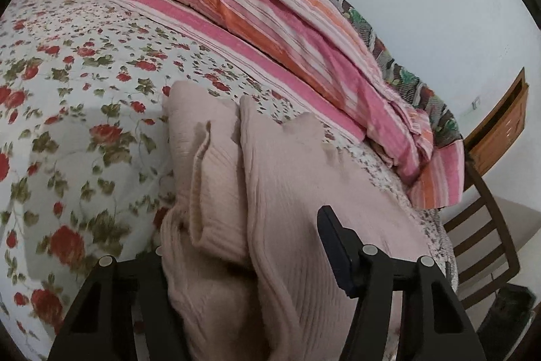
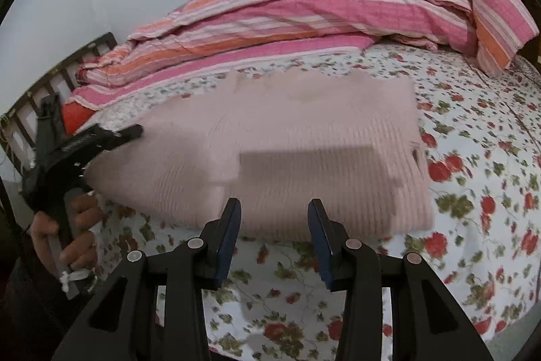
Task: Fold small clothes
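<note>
Nearest, the right gripper (image 2: pixel 274 215) hangs narrowly parted and empty over the bedspread's (image 2: pixel 480 158) near edge. Just beyond lies the folded pink sweater (image 2: pixel 287 151), mid-bed. At its left end, the left gripper (image 1: pixel 243 225) straddles bunched knit; grip unclear. A striped quilt (image 2: pixel 270 19) lines the far edge.

A floral-sheeted bed (image 2: pixel 473 178) is carrying a folded pink sweater (image 2: pixel 304 158) in front and a striped quilt (image 2: pixel 287 16) lying behind.
</note>
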Demonstrator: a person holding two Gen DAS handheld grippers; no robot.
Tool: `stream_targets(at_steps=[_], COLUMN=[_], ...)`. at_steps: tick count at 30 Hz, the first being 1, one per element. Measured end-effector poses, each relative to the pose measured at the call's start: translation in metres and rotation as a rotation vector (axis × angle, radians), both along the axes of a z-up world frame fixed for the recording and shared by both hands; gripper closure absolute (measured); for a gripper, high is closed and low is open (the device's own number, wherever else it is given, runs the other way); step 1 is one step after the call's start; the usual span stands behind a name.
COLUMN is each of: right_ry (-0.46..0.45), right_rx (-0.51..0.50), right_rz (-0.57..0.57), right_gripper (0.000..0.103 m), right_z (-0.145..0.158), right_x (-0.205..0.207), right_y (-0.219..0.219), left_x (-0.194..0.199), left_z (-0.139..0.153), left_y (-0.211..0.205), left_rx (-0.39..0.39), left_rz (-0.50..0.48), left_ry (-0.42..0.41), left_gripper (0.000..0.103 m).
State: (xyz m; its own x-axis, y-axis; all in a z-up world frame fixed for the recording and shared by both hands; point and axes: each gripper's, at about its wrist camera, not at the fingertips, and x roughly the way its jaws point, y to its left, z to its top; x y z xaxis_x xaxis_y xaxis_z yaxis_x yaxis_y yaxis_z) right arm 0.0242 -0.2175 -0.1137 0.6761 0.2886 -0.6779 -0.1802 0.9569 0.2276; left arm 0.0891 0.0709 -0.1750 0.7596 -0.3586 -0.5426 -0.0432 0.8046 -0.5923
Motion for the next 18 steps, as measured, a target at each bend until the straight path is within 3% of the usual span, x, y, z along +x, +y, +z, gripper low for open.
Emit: stream_targets(at_steps=[4,11,18], right_ry=[-0.044,-0.080,0.024], right_rx=[-0.027,-0.198,-0.246], right_rz=[0.023,-0.005,-0.049], right_gripper=[0.060,0.056,0.056], right_z=[0.001,-0.013,-0.009], right_x=[0.022,0.059,0.115], right_y=[0.023,0.069,0.080], left_x=[0.001,0.005,0.010], left_z=[0.000,0.006,0.004], left_y=[0.003,0.002,0.008], left_rx=[-0.004,0.058,0.038], left_rz=[-0.014,-0.087,-0.096], left_ry=[0.007,0.005,-0.023], left_gripper=[0.044,0.044,0.044])
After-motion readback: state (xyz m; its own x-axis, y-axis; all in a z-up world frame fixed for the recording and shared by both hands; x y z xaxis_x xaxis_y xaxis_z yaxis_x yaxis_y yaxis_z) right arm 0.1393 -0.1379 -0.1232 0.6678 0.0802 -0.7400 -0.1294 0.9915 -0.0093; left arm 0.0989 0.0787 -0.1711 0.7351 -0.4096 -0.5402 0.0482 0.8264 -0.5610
